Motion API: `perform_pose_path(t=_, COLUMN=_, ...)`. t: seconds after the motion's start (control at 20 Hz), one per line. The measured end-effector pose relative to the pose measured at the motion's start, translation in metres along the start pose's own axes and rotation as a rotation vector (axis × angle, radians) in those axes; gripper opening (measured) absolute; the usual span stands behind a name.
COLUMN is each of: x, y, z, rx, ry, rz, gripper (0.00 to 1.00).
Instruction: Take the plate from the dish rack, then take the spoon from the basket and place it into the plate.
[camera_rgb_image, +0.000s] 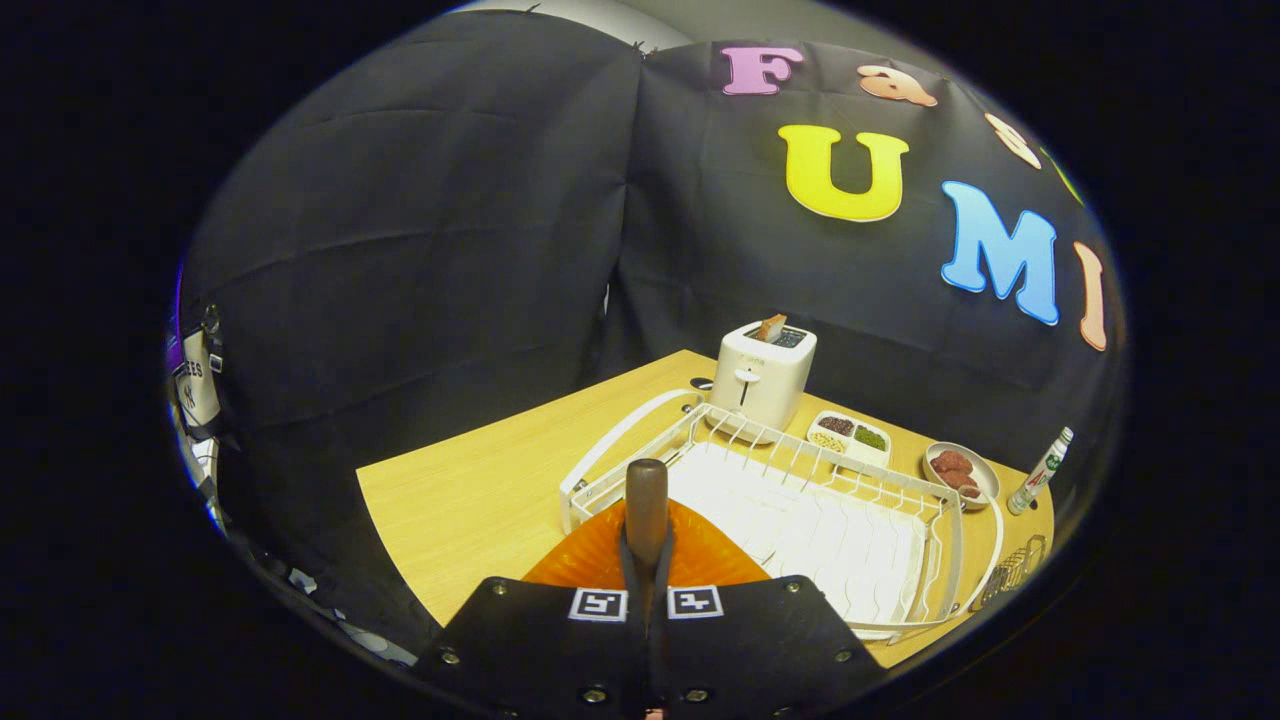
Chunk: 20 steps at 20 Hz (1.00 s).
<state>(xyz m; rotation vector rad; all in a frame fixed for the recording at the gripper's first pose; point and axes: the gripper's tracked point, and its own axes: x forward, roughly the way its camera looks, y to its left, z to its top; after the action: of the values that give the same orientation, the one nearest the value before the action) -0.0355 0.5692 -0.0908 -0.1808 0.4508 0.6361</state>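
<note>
The black two-finger claw (646, 580) is closed on a brown wooden spoon handle (646, 510), held upright. Directly beneath the handle, an orange ribbed plate (700, 555) lies on the light wooden desk (470, 500). A white wire dish rack (800, 500) stands just beyond the plate, touching its far edge.
</note>
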Motion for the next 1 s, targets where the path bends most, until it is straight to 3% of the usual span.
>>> perform_pose_path(t=0.4, x=0.003, y=0.012, z=-0.046, rx=-0.014, ry=0.056, rz=0.049, gripper=0.01)
perform_pose_path(t=1.0, x=-0.001, y=0.017, z=-0.043, rx=-0.028, ry=0.017, rz=0.100, gripper=0.01)
